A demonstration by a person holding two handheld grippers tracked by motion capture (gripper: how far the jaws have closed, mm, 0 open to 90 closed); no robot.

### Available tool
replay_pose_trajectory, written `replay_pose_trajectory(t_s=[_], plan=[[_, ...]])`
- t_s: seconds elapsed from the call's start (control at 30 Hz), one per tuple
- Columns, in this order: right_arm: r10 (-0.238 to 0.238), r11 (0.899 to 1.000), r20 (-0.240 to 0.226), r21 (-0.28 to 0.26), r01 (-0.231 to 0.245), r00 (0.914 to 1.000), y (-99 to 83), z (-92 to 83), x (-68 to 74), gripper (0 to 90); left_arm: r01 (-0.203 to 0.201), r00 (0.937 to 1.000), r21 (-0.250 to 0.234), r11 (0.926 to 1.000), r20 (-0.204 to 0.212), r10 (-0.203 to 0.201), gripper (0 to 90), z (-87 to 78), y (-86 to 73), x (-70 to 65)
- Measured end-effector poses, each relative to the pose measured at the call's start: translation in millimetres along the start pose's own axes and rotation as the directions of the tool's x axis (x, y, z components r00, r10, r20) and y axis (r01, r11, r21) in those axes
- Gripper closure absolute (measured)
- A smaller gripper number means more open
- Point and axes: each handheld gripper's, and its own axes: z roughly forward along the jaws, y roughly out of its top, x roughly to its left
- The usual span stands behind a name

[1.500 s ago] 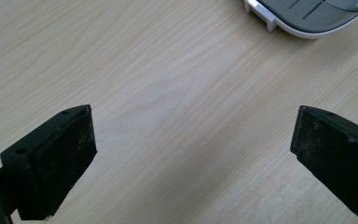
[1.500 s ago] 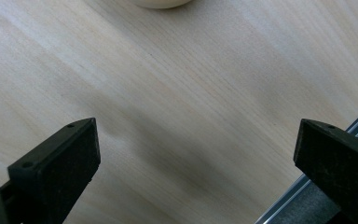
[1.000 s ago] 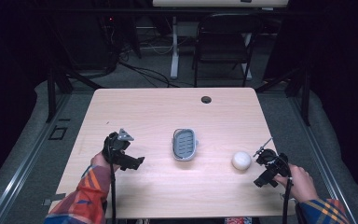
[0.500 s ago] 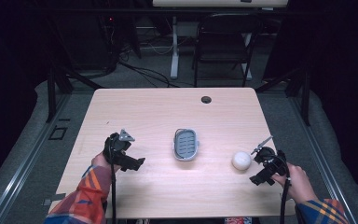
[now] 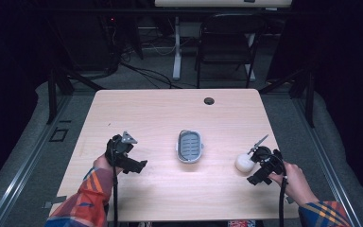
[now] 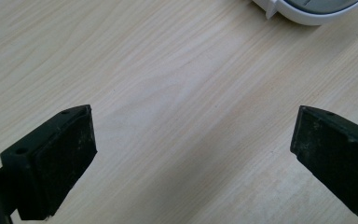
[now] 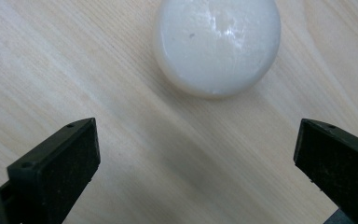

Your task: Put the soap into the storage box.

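Pale wooden table (image 5: 160,113), both tongs agape, right tongs (image 7: 196,172) just short of white soap (image 7: 216,44).

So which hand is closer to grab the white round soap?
The right one. The right gripper sits just beside the white soap, jaws open with the soap straight ahead. The left gripper is across the table, beyond the soap dish.

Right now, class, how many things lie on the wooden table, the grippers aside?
2. A grey oval dish with a white rim at the middle, and a round white soap bar to its right, just ahead of the right gripper.
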Motion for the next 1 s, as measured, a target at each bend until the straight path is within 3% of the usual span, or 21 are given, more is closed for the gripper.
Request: replay_pose_trajectory(t_s=[0.27,0.3,0.33,0.37,0.4,0.43,0.47,0.53,0.7,0.83,1.0], plan=[[-0.016,1.0,0.003,-0.01,0.016,0.9999,11.6,-0.9,0.4,0.0,-0.001,1.0,0.006,1.0,-0.004,0.001,0.0,0.4,0.0,-0.6],[-0.03,1.0,0.015,0.008,0.03,0.9994,13.4,-2.5,-0.3,0.0,-0.001,1.0,0.005,1.0,-0.001,0.001,0.0,0.7,0.0,-0.5],[-0.002,1.0,0.001,-0.03,0.002,1.0,13.4,0.5,1.0,0.0,-0.003,1.0,0.005,1.0,-0.001,0.003,0.0,0.7,0.1,-0.5],[-0.042,0.999,0.013,0.017,0.042,0.999,16.7,-3.2,-1.8,0.0,-0.003,1.0,0.005,1.0,-0.001,0.003,0.0,0.7,0.1,-0.5],[-0.019,1.0,0.004,-0.007,0.019,0.9998,17.1,-1.1,-0.6,0.0,-0.004,1.0,0.005,1.0,0.0,0.004,0.0,0.6,0.0,-0.5],[-0.032,0.999,0.015,0.008,0.031,0.9994,19.5,-1.7,-1.4,0.0,-0.002,1.0,0.006,1.0,-0.002,0.002,0.0,0.4,0.0,-0.6],[-0.005,1.0,0.003,-0.031,0.005,1.0,19.0,2.0,-0.3,0.0,-0.003,1.0,0.007,1.0,-0.003,0.003,0.0,0.4,0.0,-0.4],[-0.043,0.999,0.015,0.025,0.043,0.999,24.1,0.1,-2.8,0.0,-0.004,1.0,0.007,1.0,0.0,0.004,0.0,0.9,0.0,-0.3],[-0.04,0.999,0.002,0.032,0.04,0.9992,32.5,5.8,-3.9,0.0,-0.005,1.0,0.007,1.0,0.0,0.005,0.0,0.9,0.1,-0.5],[-0.034,0.999,-0.042,0.041,0.035,0.9986,38.8,9.3,-7.3,0.0,-0.009,1.0,0.014,0.9999,-0.003,0.009,0.0,1.2,0.3,-1.0],[-0.025,0.998,-0.038,0.057,0.028,0.9989,45.6,15.3,-8.9,0.6,-0.008,1.0,0.014,0.9999,-0.001,0.008,0.0,1.1,0.1,-0.9]])
